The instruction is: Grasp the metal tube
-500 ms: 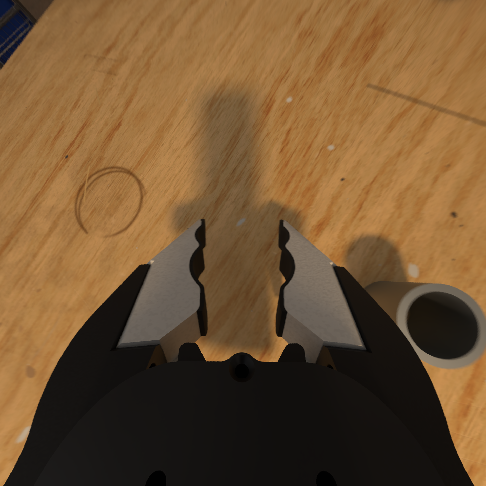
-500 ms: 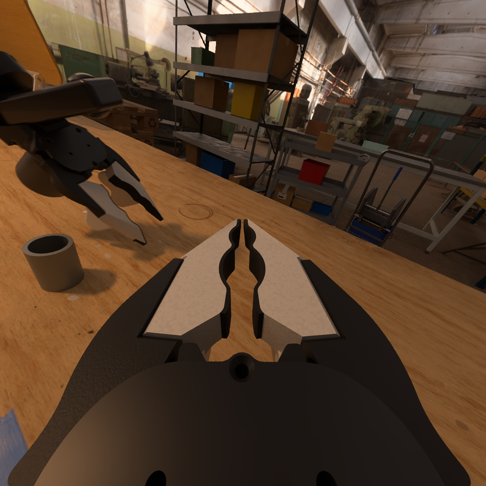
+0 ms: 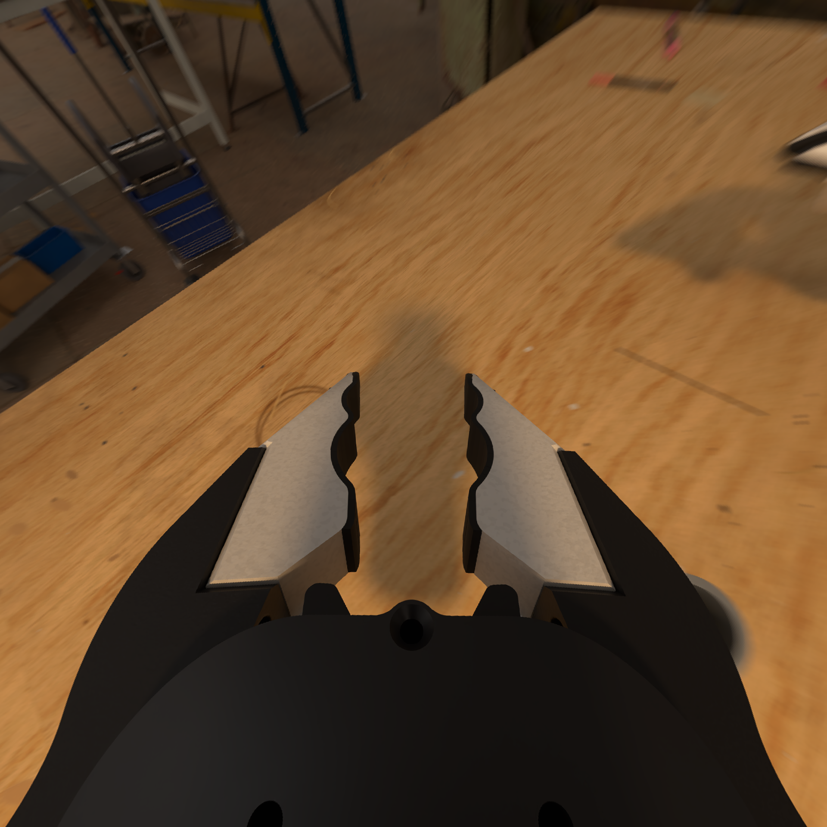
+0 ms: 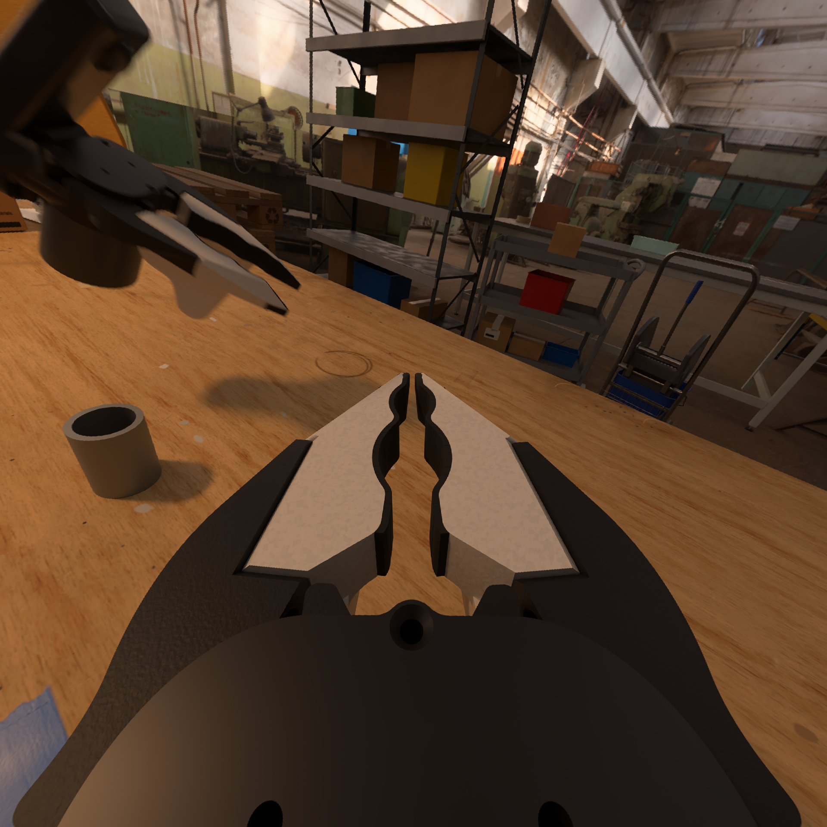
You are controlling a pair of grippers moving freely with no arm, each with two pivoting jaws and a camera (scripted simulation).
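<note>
L tool (image 3: pixel 411 380) gapes wide, empty, above worktop (image 3: pixel 581 277). R tool (image 4: pixel 411 378) nearly closed. Metal tube (image 4: pixel 112 449) upright, left of R tool; blurred, prob. tube, by L tool's right.

metal tube (image 3: pixel 716 617): mostly hidden behind left tongs (image 3: pixel 411 380) | blurred

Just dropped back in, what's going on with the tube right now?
Nothing holds the metal tube yet. It stands upright on the wooden workbench, open end up. The left gripper is open and hangs above the bench, tilted, with only bare wood between its fingers; in its own view the tube is just a blurred sliver at the lower right edge. The right gripper is shut and empty, low over the bench to the right of the tube.
</note>
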